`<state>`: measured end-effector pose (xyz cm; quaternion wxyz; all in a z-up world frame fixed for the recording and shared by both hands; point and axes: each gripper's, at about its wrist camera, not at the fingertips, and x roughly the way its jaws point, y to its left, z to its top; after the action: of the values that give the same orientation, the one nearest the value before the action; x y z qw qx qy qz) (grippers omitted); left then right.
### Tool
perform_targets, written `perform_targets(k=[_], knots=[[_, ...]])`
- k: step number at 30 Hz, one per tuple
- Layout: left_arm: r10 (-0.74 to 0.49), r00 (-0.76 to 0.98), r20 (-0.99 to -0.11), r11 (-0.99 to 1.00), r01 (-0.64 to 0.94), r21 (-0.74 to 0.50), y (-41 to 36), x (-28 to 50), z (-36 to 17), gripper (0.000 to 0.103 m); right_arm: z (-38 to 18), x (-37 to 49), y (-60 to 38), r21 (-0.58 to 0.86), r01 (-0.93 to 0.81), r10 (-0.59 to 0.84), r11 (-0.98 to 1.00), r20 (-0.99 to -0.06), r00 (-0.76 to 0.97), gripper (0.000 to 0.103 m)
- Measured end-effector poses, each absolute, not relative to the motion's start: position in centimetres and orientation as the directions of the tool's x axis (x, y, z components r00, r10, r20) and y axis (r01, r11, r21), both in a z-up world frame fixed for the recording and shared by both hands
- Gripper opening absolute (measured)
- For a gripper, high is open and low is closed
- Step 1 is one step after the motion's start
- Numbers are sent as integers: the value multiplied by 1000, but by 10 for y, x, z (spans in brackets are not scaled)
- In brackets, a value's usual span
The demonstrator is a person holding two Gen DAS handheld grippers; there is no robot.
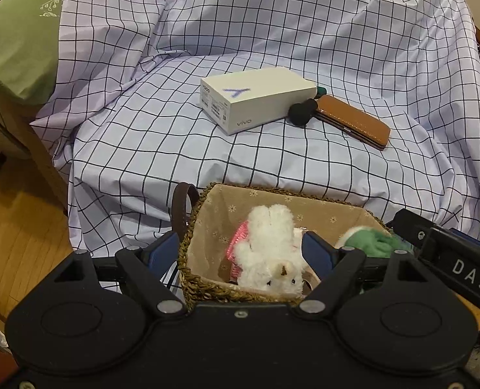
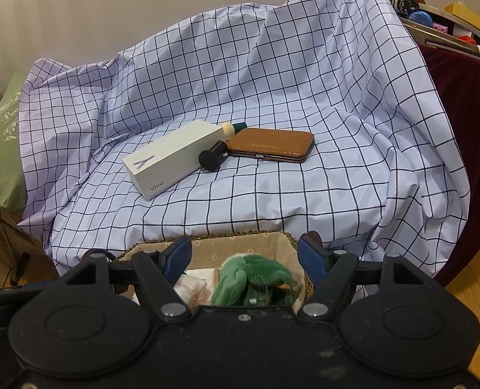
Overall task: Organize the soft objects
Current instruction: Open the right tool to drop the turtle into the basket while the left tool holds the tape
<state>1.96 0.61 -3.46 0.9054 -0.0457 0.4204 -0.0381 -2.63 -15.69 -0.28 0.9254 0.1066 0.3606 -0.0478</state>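
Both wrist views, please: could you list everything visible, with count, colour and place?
Checked sheet: one, pale lilac with dark grid, draped over the furniture.
Phone box: one, white, lying on the sheet.
Case: one, brown leather, right of the box.
Brushes: two, a black-tipped one and a cream-tipped one with a teal handle, between box and case.
Basket: one, woven brown with beige lining, in front of the sheet.
Plush animal: one, white, with pink trim, inside the basket.
Green plush: one, inside the basket, right of the white one.
Cushion: one, green, far left.
Left gripper: black with blue pads, open around the white plush.
Right gripper: same, open above the green plush.
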Motion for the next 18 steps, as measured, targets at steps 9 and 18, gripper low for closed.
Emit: perform_targets(k=[9,18], knots=[[-108,638,-762,993,37,-110,4,19,-36,79,-5,-26,-158,160,175,-19,972,-684,729,72],[-101,642,-760,994,38,-100,4,18,-36,79,-8,-26,-159,153,180,-24,972,-694,719,72]])
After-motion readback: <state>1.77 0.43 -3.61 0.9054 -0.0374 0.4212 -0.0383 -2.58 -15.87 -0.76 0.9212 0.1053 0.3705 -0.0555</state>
